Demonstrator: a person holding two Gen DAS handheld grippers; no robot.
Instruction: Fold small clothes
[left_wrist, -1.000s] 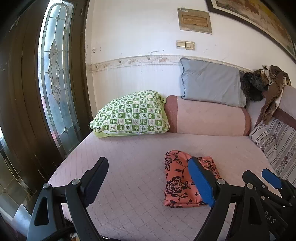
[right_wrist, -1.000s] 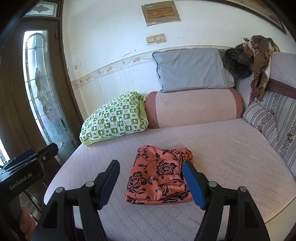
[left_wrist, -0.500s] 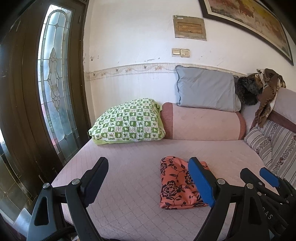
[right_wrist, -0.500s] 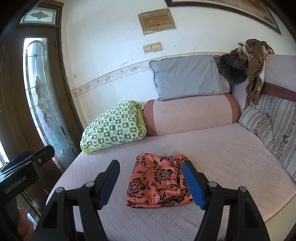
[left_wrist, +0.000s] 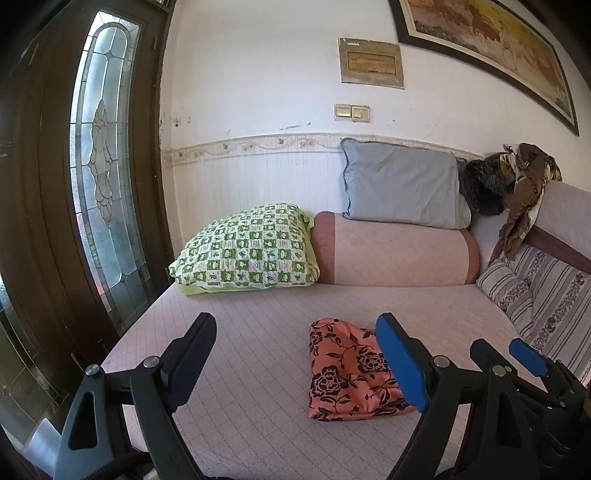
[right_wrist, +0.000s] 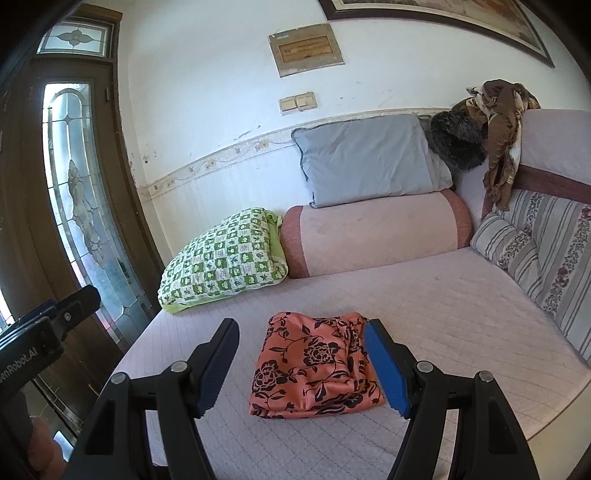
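Observation:
An orange garment with black flowers lies folded into a compact rectangle on the pale pink quilted bed. In the right wrist view it sits beyond and between the fingers of my right gripper, which is open and holds nothing. In the left wrist view the same garment lies partly behind the blue right pad of my left gripper, also open and empty, held above the bed's near edge. The right gripper shows at the lower right of that view.
A green checked pillow, a pink bolster and a grey pillow line the wall. Striped cushions and a brown cloth heap stand at the right. A dark glazed door is on the left.
Both grippers have risen a little and drawn back from the bed, so the folded garment sits lower and smaller in both views. Both stay open.

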